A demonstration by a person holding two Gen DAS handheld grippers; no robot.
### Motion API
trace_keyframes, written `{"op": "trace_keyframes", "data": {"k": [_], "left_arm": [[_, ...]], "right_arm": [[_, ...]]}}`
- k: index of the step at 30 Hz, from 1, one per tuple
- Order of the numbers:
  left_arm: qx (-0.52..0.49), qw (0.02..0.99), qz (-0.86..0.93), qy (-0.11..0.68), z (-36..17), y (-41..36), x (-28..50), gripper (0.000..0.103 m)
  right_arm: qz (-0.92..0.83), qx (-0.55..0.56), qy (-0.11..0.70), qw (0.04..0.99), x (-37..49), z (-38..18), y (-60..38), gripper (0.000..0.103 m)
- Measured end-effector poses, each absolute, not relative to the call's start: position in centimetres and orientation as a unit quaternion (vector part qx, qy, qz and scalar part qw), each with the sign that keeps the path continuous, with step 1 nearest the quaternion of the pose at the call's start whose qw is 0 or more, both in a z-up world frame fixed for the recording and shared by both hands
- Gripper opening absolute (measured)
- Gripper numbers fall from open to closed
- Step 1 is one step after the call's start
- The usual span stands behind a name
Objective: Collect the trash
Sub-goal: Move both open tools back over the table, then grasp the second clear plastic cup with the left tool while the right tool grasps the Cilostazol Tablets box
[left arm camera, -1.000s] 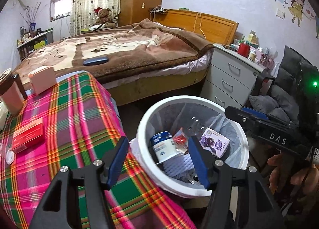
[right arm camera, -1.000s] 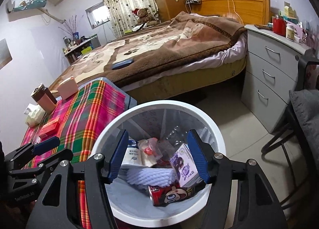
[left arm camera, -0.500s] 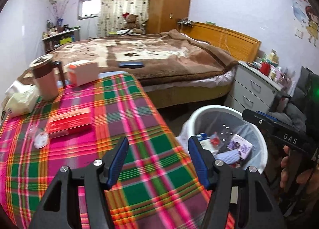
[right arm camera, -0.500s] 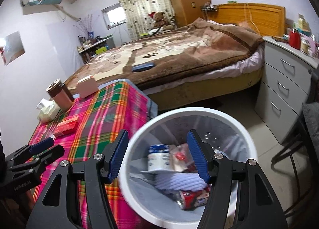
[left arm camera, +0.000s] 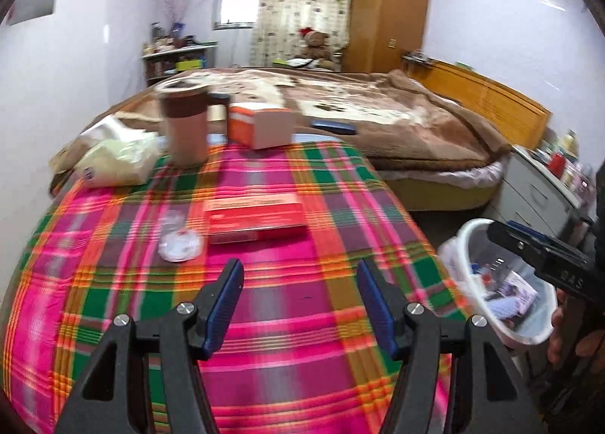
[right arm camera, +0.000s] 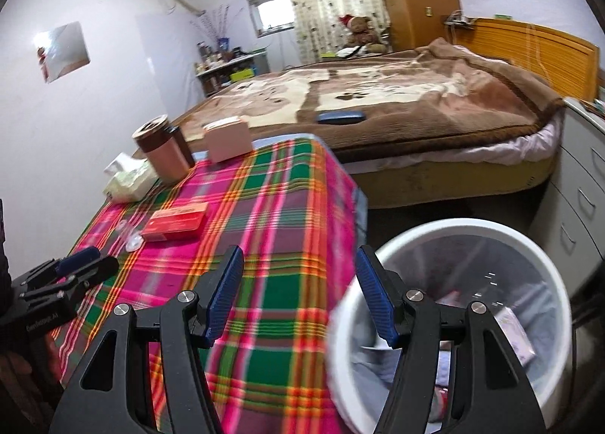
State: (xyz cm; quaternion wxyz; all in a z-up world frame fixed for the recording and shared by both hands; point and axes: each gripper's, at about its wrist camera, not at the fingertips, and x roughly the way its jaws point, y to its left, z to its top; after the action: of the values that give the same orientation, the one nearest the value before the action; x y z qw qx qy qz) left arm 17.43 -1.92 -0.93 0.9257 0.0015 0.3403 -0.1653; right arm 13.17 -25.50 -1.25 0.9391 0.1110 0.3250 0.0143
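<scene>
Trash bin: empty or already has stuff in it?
Not empty. The trash bin holds packaging and wrappers at the bottom.

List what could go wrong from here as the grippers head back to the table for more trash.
1. The clear wrapper lies flat against the red box; the open left gripper may catch the box too.
2. The mug stands behind; overreaching could tip it.
3. The bin stands close beside the table; the right gripper could knock it.

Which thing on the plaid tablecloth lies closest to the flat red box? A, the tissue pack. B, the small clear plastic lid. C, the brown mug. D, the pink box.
B: the small clear plastic lid lies right beside the flat red box on the plaid tablecloth, while the others stand toward the far end.
</scene>
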Motion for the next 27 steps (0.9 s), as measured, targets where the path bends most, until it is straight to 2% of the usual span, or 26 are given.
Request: {"op": "trace_keyframes", "data": {"k": [11,27], "left_arm": [[-0.021,0.928,-0.105,0.357,-3.1,4.3,21.3,0.064],[-0.013,0.915,-0.115,0.387,-5.4,5.6,28.2,0.064]], "right_arm": [[0.072,0.072,0.353,0.930,17.5,-2.0,-20.8,0.063],[0.145,0.017,0.381,0.913,24.9,-3.6,-15.9,0.063]]}}
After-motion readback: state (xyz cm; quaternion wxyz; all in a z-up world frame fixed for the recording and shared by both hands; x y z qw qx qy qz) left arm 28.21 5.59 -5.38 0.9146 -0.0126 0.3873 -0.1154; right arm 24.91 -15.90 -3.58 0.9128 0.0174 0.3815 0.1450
